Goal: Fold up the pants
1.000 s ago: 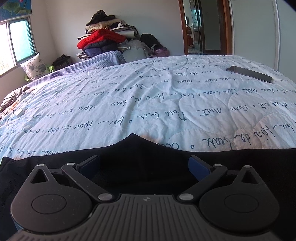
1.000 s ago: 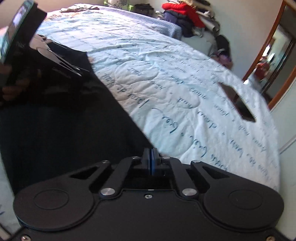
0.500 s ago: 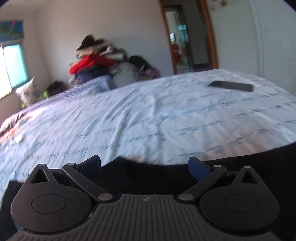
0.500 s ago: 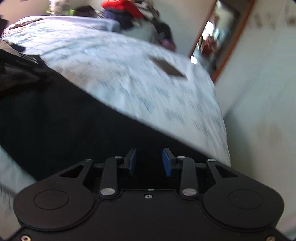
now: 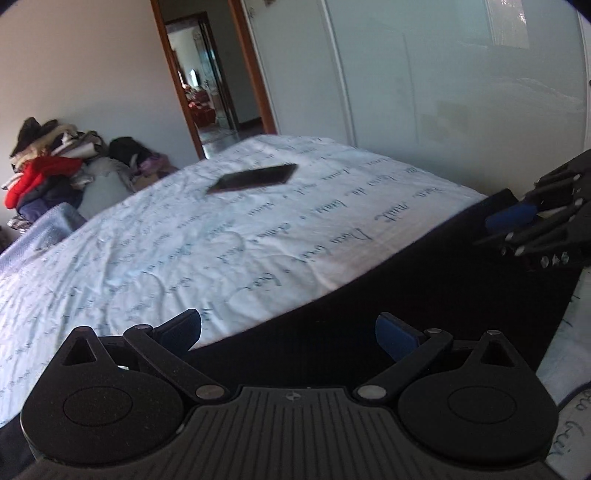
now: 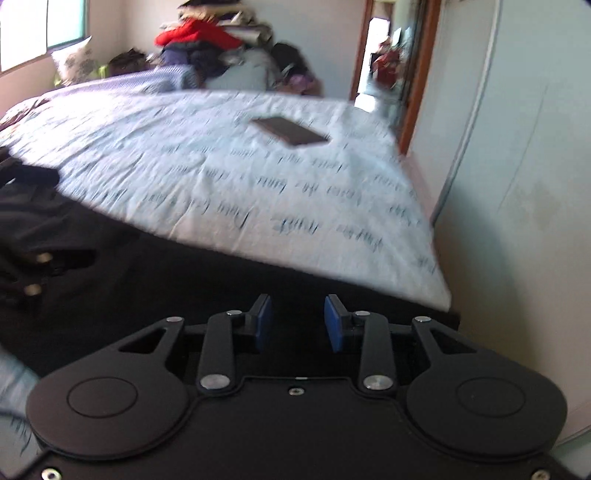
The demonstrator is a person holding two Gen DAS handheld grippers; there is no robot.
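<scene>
Left view only: right gripper point(image 5: 511, 218) seen from the side at the far right edge, one blue pad showing, over the black pants point(image 5: 424, 295); wardrobe doors point(image 5: 443, 92) fill the wall behind.
Right view only: window point(image 6: 40, 29) and patterned pillow point(image 6: 74, 62) at upper left; a dark blurred shape at the left edge over the pants point(image 6: 166, 266), too smeared to identify.
Both views: dark flat phone-like slab point(image 5: 255, 178) point(image 6: 290, 132) lying on the bed cover point(image 5: 166, 236) point(image 6: 221, 166), well beyond the fingers; clothes pile point(image 5: 44, 166) point(image 6: 207, 37) with a red jacket at the far wall; open doorway point(image 5: 210, 85) point(image 6: 388, 62).
Left gripper point(image 5: 288, 332): fingers wide apart, nothing pressed between the pads.
Right gripper point(image 6: 297, 326): fingers narrow but parted, having just opened from closed; pads clear of the cloth, gap between them dark.
Pants vs left fingers: cloth spreads flat under and ahead of both pads, edge running diagonally from the left pad up toward the right.
Pants vs right fingers: cloth lies directly below and ahead of the pads, stretching far to their left; its corner ends just right of them at the bed edge.
Writing: cursive script printed in rows across the cover; "Dou" and "nuit" legible in the left view, the rest unclear; blurred in the right view.
</scene>
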